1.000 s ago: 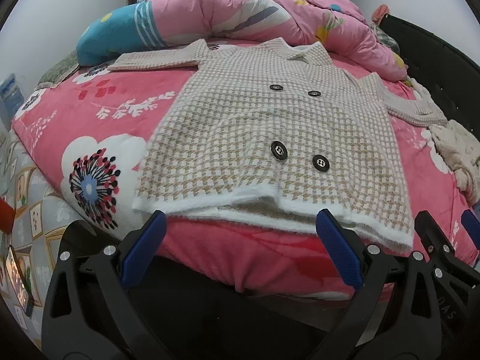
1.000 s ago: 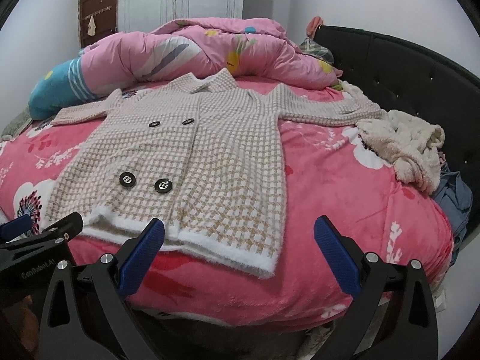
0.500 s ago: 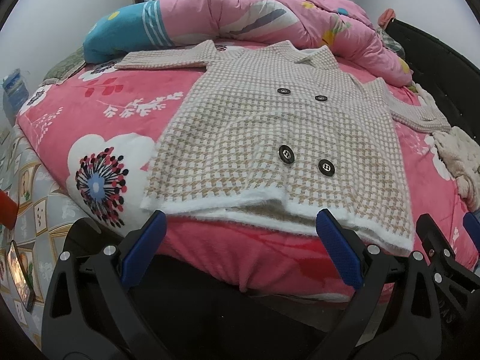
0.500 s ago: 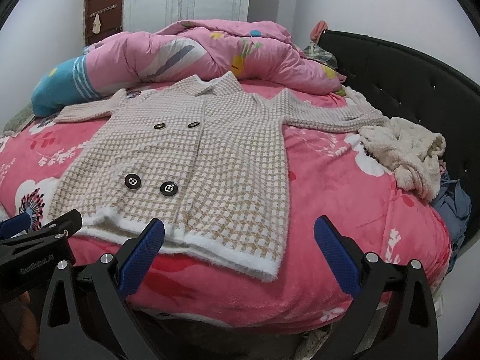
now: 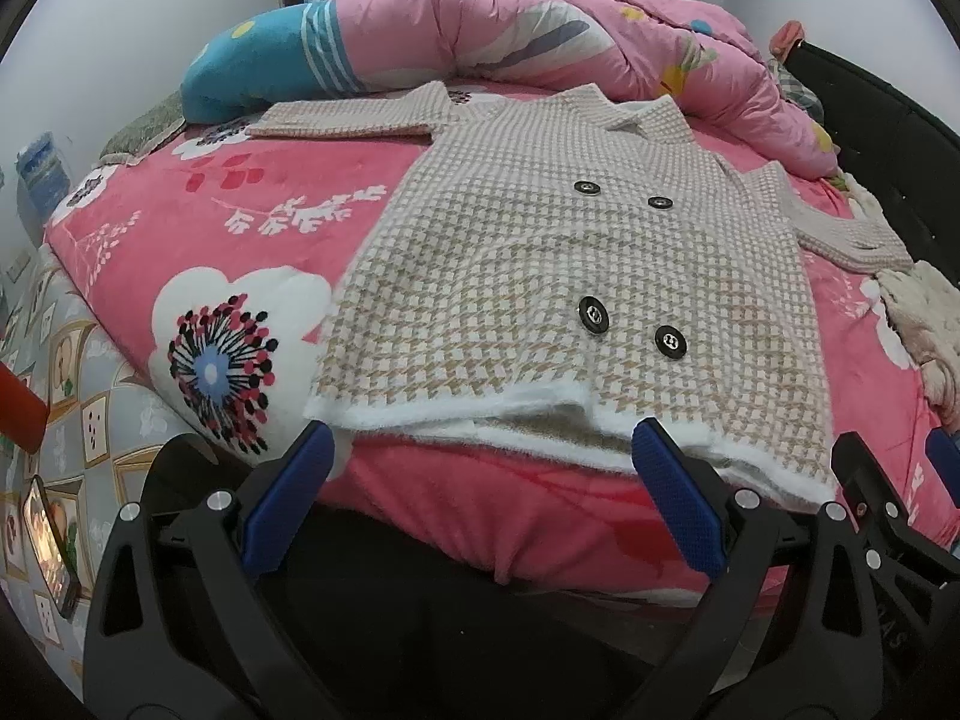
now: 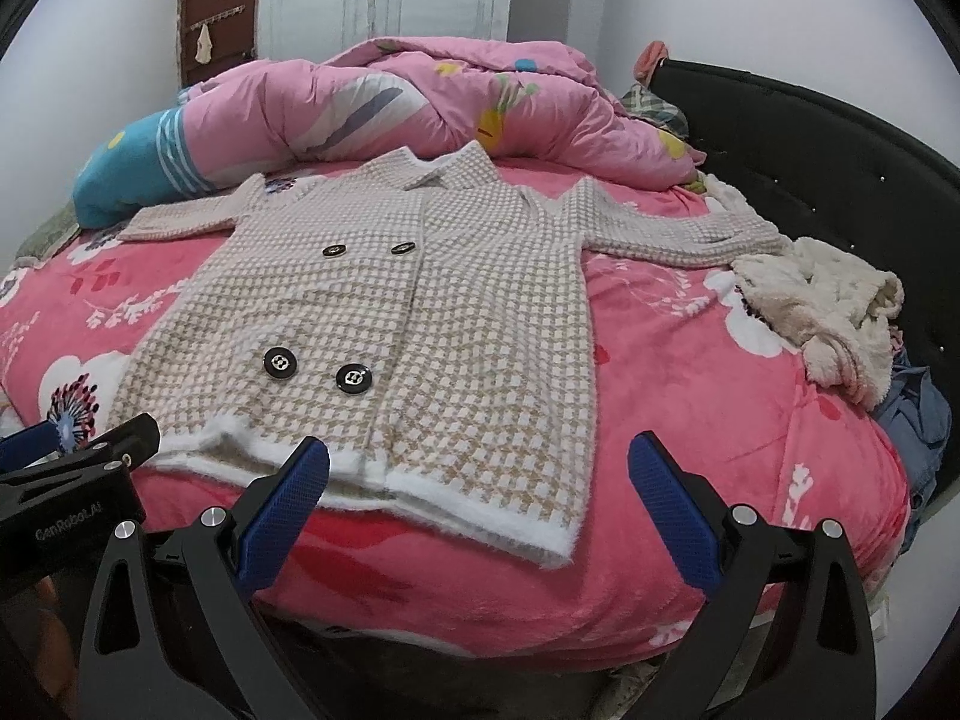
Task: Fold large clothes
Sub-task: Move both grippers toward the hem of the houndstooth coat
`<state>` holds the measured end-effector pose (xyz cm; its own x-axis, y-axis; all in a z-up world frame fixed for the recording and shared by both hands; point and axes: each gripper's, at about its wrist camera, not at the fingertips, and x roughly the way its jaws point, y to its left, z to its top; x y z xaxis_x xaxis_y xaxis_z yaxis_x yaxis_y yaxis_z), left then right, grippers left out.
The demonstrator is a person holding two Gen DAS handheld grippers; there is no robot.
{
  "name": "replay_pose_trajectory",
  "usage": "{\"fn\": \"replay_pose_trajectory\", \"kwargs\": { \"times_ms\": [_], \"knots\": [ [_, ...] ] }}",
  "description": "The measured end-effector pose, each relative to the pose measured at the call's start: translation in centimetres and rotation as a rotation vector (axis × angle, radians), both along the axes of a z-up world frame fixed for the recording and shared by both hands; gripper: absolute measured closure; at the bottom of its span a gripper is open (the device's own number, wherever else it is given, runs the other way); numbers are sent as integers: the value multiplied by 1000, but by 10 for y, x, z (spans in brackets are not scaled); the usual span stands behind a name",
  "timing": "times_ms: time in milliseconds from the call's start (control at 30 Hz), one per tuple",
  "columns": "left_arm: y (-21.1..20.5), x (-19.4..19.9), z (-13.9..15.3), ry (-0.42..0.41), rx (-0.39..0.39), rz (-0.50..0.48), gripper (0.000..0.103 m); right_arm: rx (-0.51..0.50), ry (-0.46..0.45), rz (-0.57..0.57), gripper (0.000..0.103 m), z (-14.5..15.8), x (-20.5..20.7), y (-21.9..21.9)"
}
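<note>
Hovering pre-grasp: left gripper (image 5: 480, 480) and right gripper (image 6: 477, 480) both spread wide, empty, just short of coat (image 6: 390, 324) hem. Next: pinch hem corners.

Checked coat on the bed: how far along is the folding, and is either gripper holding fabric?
Done: the checked coat lies flat and buttoned on the pink bedspread, both sleeves spread out sideways. In hand: nothing. The left gripper and right gripper hover at the white hem, jaws open, gripping no fabric. Left: everything, with no fold visible yet. The sleeves need folding in, then the body.
</note>
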<state>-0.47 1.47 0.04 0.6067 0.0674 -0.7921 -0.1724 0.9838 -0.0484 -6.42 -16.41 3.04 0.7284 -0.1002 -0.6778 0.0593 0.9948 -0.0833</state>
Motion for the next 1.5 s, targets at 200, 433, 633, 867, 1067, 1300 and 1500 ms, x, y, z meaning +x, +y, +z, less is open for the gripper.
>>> {"fn": "replay_pose_trajectory", "kwargs": {
  "times_ms": [200,433,633,867,1067,1300,1500],
  "knots": [
    [3,1,2,-1,1,9,6,-9,-5,2,6,2,2,2],
    [4,1,3,-6,16,15,6,-19,-17,6,6,4,5,2],
    [4,4,2,0,23,16,6,-22,-16,11,6,4,7,3],
    [5,6,1,2,34,21,6,-25,-20,16,6,4,9,5],
    [7,11,-2,10,40,24,6,-36,-20,20,6,3,15,7],
    [11,25,-14,43,47,26,6,-41,0,16,6,-3,27,6],
    [11,45,-28,78,74,20,6,-44,35,6,6,-15,48,2]
  ]
}}
